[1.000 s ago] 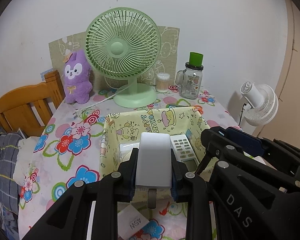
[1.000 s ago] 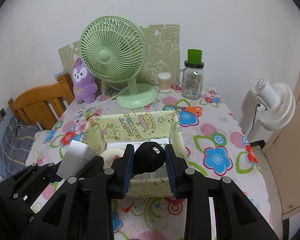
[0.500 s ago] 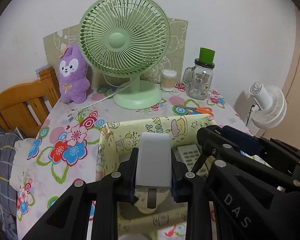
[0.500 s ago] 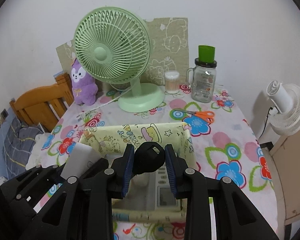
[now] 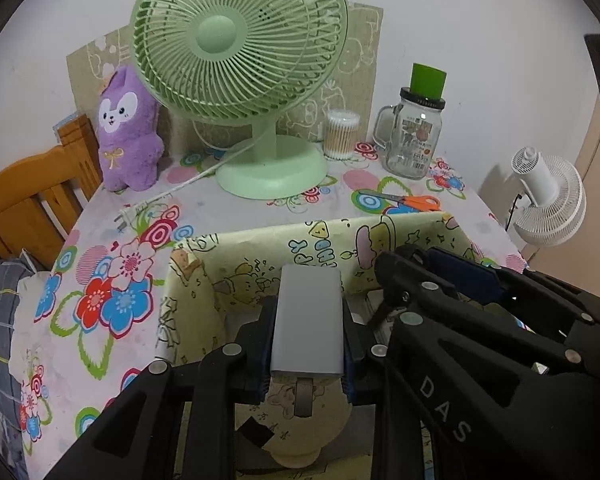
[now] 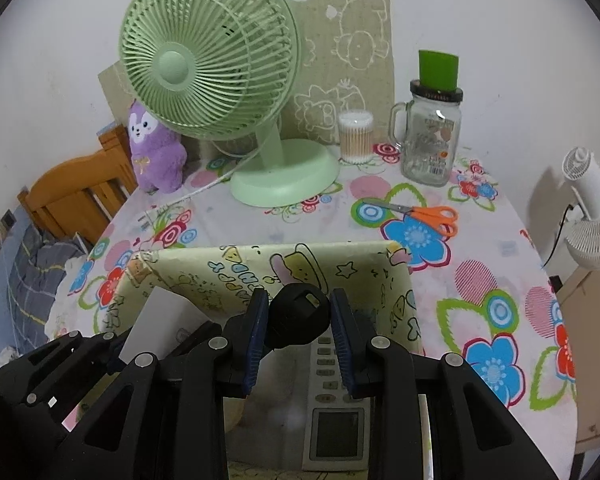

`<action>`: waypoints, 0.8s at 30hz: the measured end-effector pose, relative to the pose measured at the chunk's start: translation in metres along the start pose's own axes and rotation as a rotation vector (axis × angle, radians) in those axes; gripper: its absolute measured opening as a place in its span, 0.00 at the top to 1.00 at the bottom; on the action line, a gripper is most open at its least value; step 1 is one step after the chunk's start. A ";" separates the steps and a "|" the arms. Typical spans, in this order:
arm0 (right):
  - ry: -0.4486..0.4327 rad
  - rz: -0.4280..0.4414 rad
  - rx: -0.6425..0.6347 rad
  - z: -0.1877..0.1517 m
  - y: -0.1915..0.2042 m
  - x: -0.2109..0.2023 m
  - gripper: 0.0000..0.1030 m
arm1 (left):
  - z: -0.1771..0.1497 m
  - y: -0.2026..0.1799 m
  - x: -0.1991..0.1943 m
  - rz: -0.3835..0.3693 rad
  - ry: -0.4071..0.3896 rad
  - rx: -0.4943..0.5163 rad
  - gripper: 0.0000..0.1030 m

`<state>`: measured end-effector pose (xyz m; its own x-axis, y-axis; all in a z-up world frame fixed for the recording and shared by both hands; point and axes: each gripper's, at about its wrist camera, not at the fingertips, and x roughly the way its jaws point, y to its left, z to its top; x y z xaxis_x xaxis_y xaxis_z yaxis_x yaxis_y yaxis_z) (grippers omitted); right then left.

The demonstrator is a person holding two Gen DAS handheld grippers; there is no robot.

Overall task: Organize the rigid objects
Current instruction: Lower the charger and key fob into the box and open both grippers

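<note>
Grey-white flat block (image 5: 307, 320) clamped between closed pads of left gripper (image 5: 306, 340), held over open yellow printed box (image 5: 260, 256). Black round object (image 6: 299, 315) pinched by right gripper (image 6: 299, 330), also above box. White remote control (image 6: 336, 408) seen lying inside box. Green fan (image 6: 220, 80), orange scissors (image 6: 428, 214) located behind box on flowered tablecloth (image 6: 480, 280).
</note>
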<state>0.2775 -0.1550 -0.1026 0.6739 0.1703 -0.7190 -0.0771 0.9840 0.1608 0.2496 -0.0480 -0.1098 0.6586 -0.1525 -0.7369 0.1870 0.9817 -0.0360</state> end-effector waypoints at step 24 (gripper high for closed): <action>-0.100 -0.071 -0.040 -0.012 0.006 -0.045 0.21 | -0.009 -0.006 -0.030 0.014 -0.063 0.050 0.13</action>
<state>0.2379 -0.1565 -0.0778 0.7482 0.0964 -0.6564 -0.0549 0.9950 0.0834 0.2222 -0.0483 -0.0932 0.7056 -0.1472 -0.6932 0.2123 0.9772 0.0085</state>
